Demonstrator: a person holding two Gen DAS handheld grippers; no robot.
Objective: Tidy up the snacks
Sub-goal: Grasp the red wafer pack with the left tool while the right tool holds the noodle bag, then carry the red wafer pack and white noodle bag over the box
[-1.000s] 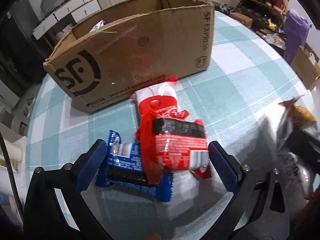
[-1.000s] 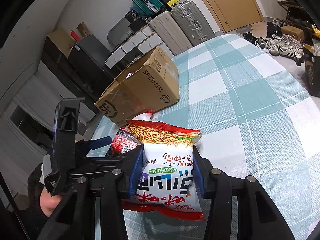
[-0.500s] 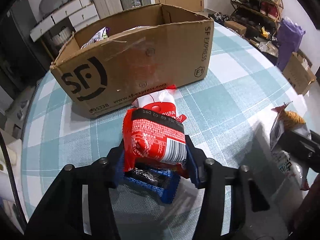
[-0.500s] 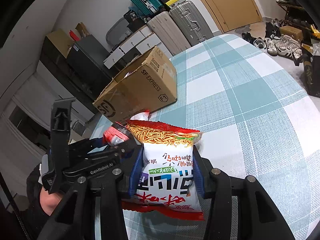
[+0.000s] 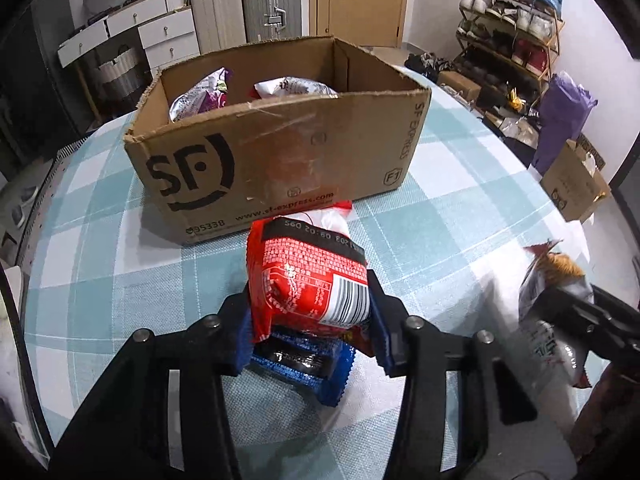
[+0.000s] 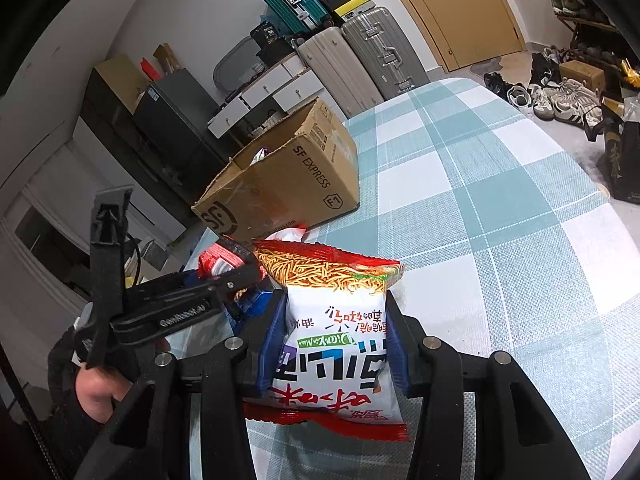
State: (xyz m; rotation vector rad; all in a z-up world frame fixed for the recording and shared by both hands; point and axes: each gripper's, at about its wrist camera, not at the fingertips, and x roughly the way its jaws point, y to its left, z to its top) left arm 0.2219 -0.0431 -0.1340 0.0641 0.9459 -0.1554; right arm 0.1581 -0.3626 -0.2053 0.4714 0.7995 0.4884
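My left gripper (image 5: 312,314) has its jaws closing, and its blue pads press on a red snack packet (image 5: 308,276). A blue packet (image 5: 304,360) sits right under the red one between the fingers; I cannot tell whether it is gripped too. A red-and-white packet (image 5: 326,216) lies against the open cardboard box (image 5: 280,168), which holds a few snack bags (image 5: 200,98). My right gripper (image 6: 336,344) is shut on a white-and-red noodle packet (image 6: 340,332), held above the checked tablecloth (image 6: 500,200), to the right of the left gripper (image 6: 232,276).
The box (image 6: 288,184) stands at the table's far left side. Suitcases (image 6: 360,52) and drawers stand behind it. A shoe rack (image 5: 512,40) and a small carton (image 5: 572,184) are on the floor to the right. A hand (image 6: 100,392) holds the left gripper.
The left gripper's jaws went from wide open to shut on the red packet and rose a little, so the box's inside now shows. The right gripper and its noodle packet stayed still.
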